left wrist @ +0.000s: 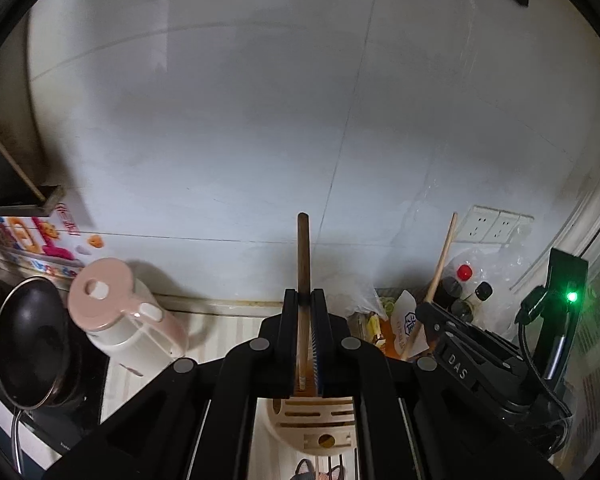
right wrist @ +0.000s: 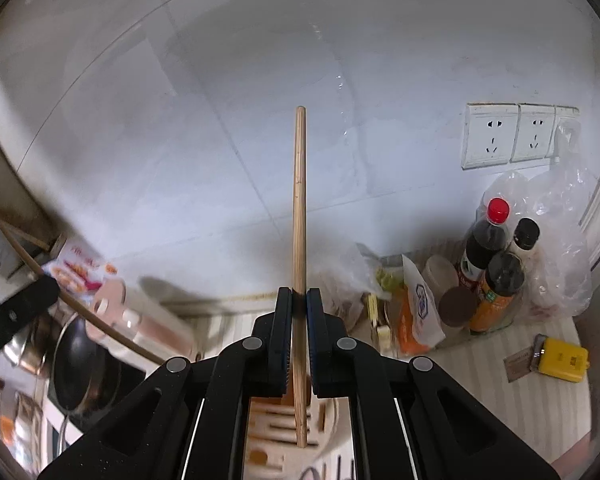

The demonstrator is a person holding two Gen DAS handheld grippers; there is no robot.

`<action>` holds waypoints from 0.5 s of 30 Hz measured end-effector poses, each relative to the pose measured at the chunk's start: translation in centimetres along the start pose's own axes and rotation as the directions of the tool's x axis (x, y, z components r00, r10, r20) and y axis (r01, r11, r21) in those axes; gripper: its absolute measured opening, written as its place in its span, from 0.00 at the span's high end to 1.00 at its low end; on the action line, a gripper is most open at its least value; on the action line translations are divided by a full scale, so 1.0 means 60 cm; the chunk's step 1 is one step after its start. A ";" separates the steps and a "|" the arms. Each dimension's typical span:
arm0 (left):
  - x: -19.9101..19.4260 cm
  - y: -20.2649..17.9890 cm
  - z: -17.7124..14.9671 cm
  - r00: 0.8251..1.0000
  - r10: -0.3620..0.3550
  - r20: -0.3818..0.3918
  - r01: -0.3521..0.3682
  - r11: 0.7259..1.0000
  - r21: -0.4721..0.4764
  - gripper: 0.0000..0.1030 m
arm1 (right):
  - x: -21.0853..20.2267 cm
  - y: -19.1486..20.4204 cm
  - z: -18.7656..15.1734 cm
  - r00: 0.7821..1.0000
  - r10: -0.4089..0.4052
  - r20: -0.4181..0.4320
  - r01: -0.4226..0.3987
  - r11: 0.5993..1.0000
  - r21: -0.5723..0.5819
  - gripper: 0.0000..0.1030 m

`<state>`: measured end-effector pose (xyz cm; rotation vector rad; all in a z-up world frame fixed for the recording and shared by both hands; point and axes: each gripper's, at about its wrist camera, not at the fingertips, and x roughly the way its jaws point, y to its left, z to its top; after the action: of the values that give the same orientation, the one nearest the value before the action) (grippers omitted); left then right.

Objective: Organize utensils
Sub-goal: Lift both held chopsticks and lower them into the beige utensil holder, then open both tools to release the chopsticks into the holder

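Dim indoor light, heavy fisheye warp, dark vignette, prob. motion blur lower-left.

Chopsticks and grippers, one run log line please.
left gripper shut on dark chopstick | right gripper shut on light chopstick | both above slotted holder

- The chopstick (right wrist: 299,216) looked like pale, matt wood.
- The holder (left wrist: 314,420) had a slotted wooden top.
- The wall tiles (left wrist: 220,120) were glossy.
- The pan (left wrist: 30,340) was dark, with a metal rim.
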<state>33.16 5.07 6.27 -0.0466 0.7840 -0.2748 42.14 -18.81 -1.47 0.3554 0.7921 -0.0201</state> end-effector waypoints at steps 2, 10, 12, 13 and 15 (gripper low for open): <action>0.022 -0.002 -0.001 1.000 -0.005 -0.027 0.005 1.000 0.006 0.97 | 0.017 -0.003 0.004 1.000 -0.002 0.012 0.002 1.000 0.017 0.93; 0.101 0.002 -0.030 0.990 -0.016 -0.137 0.016 1.000 0.001 0.97 | 0.066 0.006 -0.012 0.998 -0.013 0.061 0.013 1.000 0.005 0.93; 0.113 0.007 -0.037 0.987 -0.025 -0.157 0.024 1.000 -0.013 0.97 | 0.077 0.004 -0.020 0.999 -0.013 0.052 0.013 1.000 -0.003 0.93; 0.117 0.008 -0.040 0.986 -0.030 -0.165 0.028 0.999 -0.016 0.97 | 0.082 0.005 -0.025 0.999 -0.014 0.044 0.014 1.000 -0.012 0.93; 0.121 0.010 -0.046 0.983 -0.034 -0.180 0.031 0.999 -0.023 0.96 | 0.088 0.005 -0.033 1.000 -0.008 0.029 0.009 1.000 -0.026 0.93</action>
<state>36.26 3.91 -0.78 -0.0543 0.9673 -0.3050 44.53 -17.28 -6.35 0.3264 0.7647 -0.0228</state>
